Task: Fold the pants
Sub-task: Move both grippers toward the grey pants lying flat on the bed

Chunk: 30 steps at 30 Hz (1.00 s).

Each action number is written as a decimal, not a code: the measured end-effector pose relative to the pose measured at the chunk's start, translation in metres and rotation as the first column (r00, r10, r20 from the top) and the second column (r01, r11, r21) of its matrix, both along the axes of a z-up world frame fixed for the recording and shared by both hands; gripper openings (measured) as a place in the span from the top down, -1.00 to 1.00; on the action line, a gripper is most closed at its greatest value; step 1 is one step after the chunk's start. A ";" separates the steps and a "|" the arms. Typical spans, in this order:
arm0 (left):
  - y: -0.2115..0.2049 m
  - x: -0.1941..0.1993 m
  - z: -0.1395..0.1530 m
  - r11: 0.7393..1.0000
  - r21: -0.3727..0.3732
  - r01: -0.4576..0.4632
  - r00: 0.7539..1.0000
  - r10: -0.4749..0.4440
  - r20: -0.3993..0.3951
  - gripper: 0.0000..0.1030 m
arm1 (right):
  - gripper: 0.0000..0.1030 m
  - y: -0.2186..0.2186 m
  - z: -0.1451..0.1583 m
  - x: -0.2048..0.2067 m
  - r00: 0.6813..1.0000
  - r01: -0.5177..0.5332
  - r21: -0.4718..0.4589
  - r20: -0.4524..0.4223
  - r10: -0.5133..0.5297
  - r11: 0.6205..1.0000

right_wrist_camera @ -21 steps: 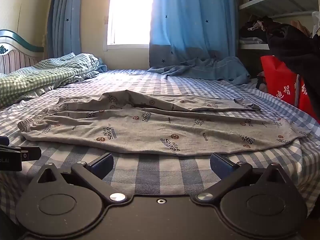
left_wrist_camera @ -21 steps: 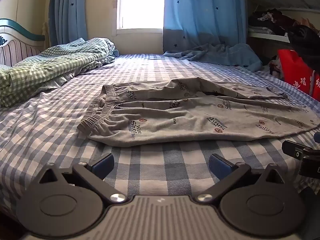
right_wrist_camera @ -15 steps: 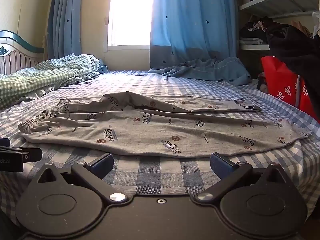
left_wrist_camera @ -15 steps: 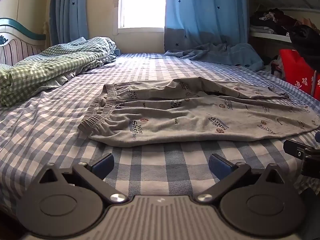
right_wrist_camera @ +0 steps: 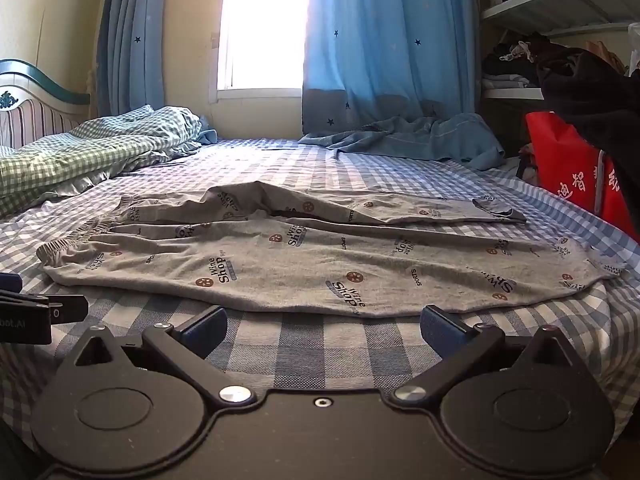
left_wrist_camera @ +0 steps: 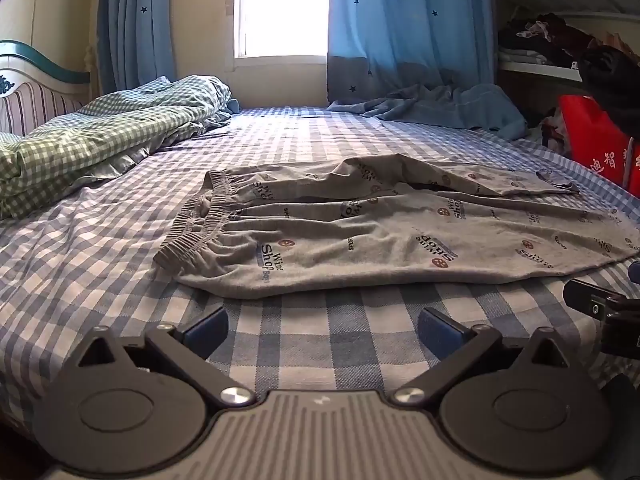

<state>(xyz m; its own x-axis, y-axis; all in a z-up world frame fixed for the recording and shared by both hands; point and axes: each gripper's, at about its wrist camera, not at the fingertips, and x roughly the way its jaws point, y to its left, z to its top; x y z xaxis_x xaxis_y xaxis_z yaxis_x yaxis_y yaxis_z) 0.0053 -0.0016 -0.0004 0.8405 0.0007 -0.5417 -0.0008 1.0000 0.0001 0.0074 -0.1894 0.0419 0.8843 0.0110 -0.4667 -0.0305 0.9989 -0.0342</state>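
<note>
Grey printed pants (left_wrist_camera: 380, 232) lie flat across the blue checked bed, waistband to the left, legs running right; they also show in the right wrist view (right_wrist_camera: 320, 256). My left gripper (left_wrist_camera: 322, 328) is open and empty, just short of the pants' near edge by the waist end. My right gripper (right_wrist_camera: 322, 326) is open and empty, just short of the near edge toward the leg end. Each gripper's tip shows at the side of the other's view: the right one (left_wrist_camera: 600, 308) and the left one (right_wrist_camera: 36, 316).
A green checked duvet (left_wrist_camera: 88, 136) is bunched at the left by the headboard. A blue cloth (left_wrist_camera: 440, 106) lies at the bed's far side under the curtains. A red bag (left_wrist_camera: 600, 148) and cluttered shelves stand to the right.
Both grippers have edged slightly forward toward the pants' near edge. The pants have not moved.
</note>
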 end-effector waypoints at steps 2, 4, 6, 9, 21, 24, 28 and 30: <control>0.000 0.000 0.000 1.000 -0.002 0.003 1.000 -0.003 0.001 -1.00 | -0.99 0.000 0.000 0.000 1.000 -0.001 0.001 -0.001 0.001 1.000; -0.001 -0.001 0.000 1.000 -0.004 0.005 1.000 -0.005 -0.001 -1.00 | -0.99 0.000 0.000 0.001 1.000 -0.002 -0.001 -0.001 0.002 1.000; -0.001 0.001 0.001 1.000 -0.006 0.006 1.000 -0.006 -0.005 -1.00 | -0.99 0.000 0.000 0.000 1.000 -0.001 0.001 -0.001 0.001 1.000; -0.002 0.001 0.001 1.000 -0.003 0.009 1.000 -0.009 -0.004 -1.00 | -0.99 -0.001 -0.001 0.001 1.000 0.001 0.003 -0.003 0.000 1.000; -0.004 0.003 0.001 1.000 0.002 0.014 1.000 -0.014 -0.012 -1.00 | -0.99 -0.002 -0.003 0.003 1.000 0.001 0.009 -0.006 -0.001 1.000; -0.003 0.004 0.000 1.000 -0.002 0.013 1.000 -0.013 -0.017 -1.00 | -0.99 -0.003 -0.004 0.003 1.000 0.002 0.012 -0.009 -0.002 1.000; -0.003 0.004 0.000 1.000 -0.003 0.012 1.000 -0.012 -0.020 -1.00 | -0.99 -0.003 -0.004 0.003 1.000 0.002 0.013 -0.009 -0.002 1.000; -0.003 0.004 -0.001 1.000 -0.001 0.012 1.000 -0.012 -0.021 -1.00 | -0.99 -0.003 -0.004 0.003 1.000 0.003 0.012 -0.009 -0.002 1.000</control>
